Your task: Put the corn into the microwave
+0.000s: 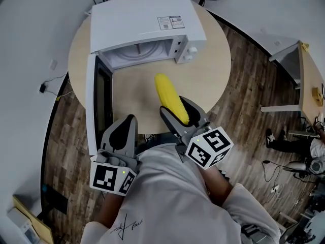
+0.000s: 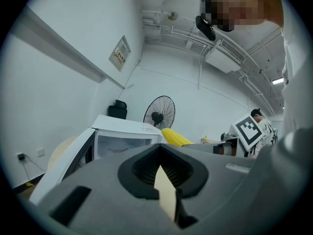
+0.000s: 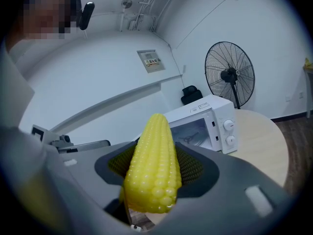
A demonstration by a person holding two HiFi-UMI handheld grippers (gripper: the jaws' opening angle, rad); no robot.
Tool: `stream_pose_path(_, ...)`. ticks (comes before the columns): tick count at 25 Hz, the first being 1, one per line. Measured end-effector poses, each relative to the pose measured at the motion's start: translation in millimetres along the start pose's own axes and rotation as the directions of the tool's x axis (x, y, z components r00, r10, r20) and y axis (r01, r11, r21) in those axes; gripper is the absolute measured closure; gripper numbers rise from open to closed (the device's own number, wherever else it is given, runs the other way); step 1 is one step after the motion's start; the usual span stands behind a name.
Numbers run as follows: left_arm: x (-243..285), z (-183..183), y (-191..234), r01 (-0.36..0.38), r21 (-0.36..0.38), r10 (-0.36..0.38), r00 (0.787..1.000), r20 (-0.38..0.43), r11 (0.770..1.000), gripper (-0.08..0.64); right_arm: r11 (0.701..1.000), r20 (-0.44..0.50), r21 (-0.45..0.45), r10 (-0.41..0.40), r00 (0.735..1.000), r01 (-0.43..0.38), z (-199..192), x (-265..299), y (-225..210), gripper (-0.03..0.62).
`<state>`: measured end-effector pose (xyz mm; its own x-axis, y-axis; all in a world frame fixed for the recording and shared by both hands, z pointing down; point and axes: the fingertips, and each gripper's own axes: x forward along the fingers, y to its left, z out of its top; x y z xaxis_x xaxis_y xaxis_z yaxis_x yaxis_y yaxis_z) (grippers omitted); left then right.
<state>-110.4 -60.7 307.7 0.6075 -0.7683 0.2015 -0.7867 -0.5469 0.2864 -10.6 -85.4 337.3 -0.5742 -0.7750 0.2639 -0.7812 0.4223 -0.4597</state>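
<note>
**Right claw**: grey moulded jaws with black ribbed pads, set wide and clamped on the corn. It carries a white marker cube at the rear.

**Corn**: a yellow cob, tapered, with pebbled rows of kernels. It is gripped at its thick end and the rounded tip juts beyond the jaws toward the microwave. It is outside the oven, over the counter in front of the open cavity. It appears to hang clear of the surface, though the steep head view does not settle that.

**Left claw**: same build. Its jaws are drawn together with nothing between them, and only a thin sliver of counter shows through. It sits at the near counter edge, just beside the door's free end, with its own marker cube.

**Microwave**: a white, smooth, boxy shell at the far side of the counter. Two round knobs are on the panel at the right.

**Door**: white frame with a dark window. It is swung fully open to the left and reaches toward the near edge, so the cavity mouth faces the corn.

**Counter**: round, pale wood-tone and matte. A bare stretch lies between the cob's tip and the oven mouth, and more to the right of the oven.

**Floor**: dark wood planks.

**Fan**: black wire-cage pedestal type, behind the counter.
</note>
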Motion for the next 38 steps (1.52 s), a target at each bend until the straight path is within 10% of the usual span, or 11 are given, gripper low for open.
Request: stream_pose_path(38,13,-27,20,-0.113,-0.023,0.111,0.990,-0.088,0.993,0.569,0.999,-0.160,-0.013,0.035,0.986,-0.038,-49,70,-55,0.331)
